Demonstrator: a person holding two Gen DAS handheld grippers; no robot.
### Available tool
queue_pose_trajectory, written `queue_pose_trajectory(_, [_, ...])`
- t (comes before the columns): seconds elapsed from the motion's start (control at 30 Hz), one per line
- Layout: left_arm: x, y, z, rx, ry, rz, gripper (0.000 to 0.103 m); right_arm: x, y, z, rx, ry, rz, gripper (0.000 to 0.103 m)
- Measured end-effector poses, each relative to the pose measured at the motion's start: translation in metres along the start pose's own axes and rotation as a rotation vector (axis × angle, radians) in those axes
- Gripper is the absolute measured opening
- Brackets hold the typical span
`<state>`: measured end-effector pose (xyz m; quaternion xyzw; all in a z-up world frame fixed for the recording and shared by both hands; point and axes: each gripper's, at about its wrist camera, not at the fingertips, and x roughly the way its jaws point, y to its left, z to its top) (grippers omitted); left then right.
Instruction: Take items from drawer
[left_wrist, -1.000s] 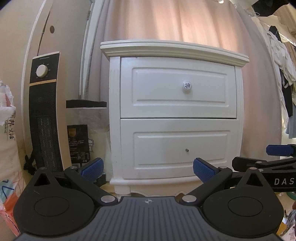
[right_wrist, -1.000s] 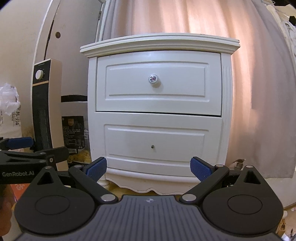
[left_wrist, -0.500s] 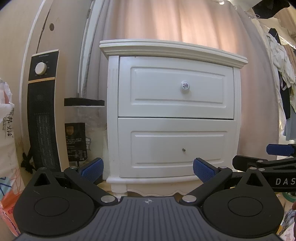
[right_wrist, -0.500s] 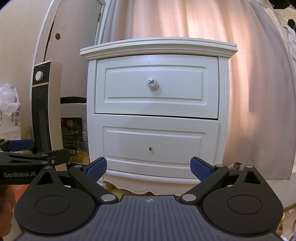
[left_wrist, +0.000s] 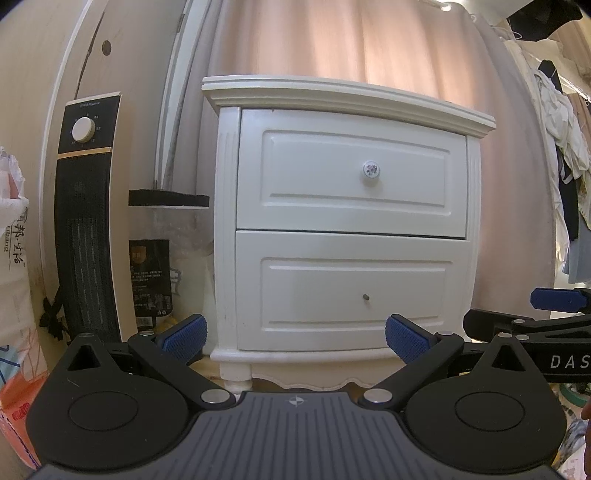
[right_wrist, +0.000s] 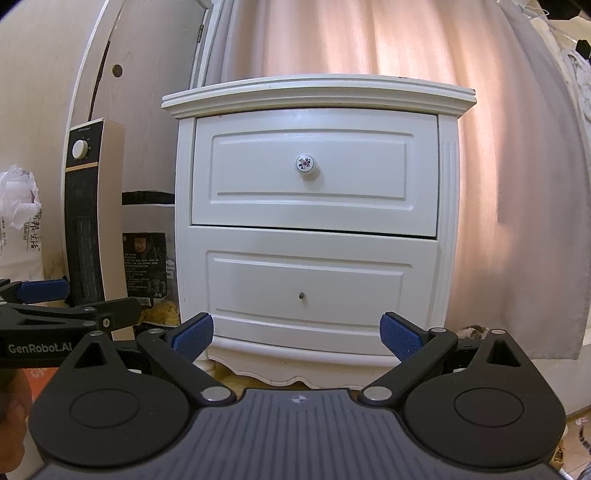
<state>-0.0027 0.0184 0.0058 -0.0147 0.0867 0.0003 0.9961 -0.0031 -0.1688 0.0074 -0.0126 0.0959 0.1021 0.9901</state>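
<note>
1. In front of both grippers stands a white nightstand (left_wrist: 347, 229) with two drawers, both shut, set against a pink curtain (right_wrist: 369, 40).
2. The upper drawer (right_wrist: 314, 173) carries a round floral knob (right_wrist: 306, 164); the lower drawer (right_wrist: 306, 291) has only a small metal stud (right_wrist: 301, 295). What lies inside either drawer is hidden behind the closed fronts.
3. The left gripper (left_wrist: 294, 336) has its blue-padded fingers spread wide apart, holding nothing, low before the lower drawer and clear of it.
4. The right gripper (right_wrist: 296, 334) is likewise spread wide and empty, also short of the nightstand.
5. In the left wrist view the right gripper enters from the right edge, cut off by the frame; in the right wrist view the left gripper enters from the left edge in the same way.
6. A tall heater (left_wrist: 86, 221) with a white dial stands to the left of the nightstand; a dark printed package (left_wrist: 149, 280) sits between them, its print too small to read.
7. Hanging clothes (left_wrist: 561, 122) at the far right are partly cut off.
8. Compared with a second ago, the nightstand looks slightly larger and shifted in both views, so both grippers have come a little nearer; their fingers remain just as wide.
</note>
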Motion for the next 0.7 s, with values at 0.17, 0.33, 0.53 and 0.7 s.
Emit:
queue_pose_trajectory(0.17, [-0.0016, 0.0003, 0.0002, 0.0, -0.002, -0.001, 0.103, -0.0002, -0.0012, 0.0, 0.007, 0.0, 0.002, 0.103])
queue_pose_trajectory(0.33, [-0.0001, -0.0008, 0.0012, 0.001, 0.002, -0.001, 0.103, 0.0005, -0.0023, -0.0005, 0.013, 0.0, 0.004, 0.103])
queue_pose_trajectory(0.53, [0.0019, -0.0016, 0.0027, 0.002, 0.002, -0.003, 0.103, 0.0003, -0.0029, -0.0003, 0.013, 0.0, 0.001, 0.103])
queue_pose_trajectory(0.7, [0.0031, -0.0026, 0.0034, 0.001, 0.002, -0.003, 0.103, -0.0012, -0.0032, -0.0007, 0.012, -0.002, 0.005, 0.103])
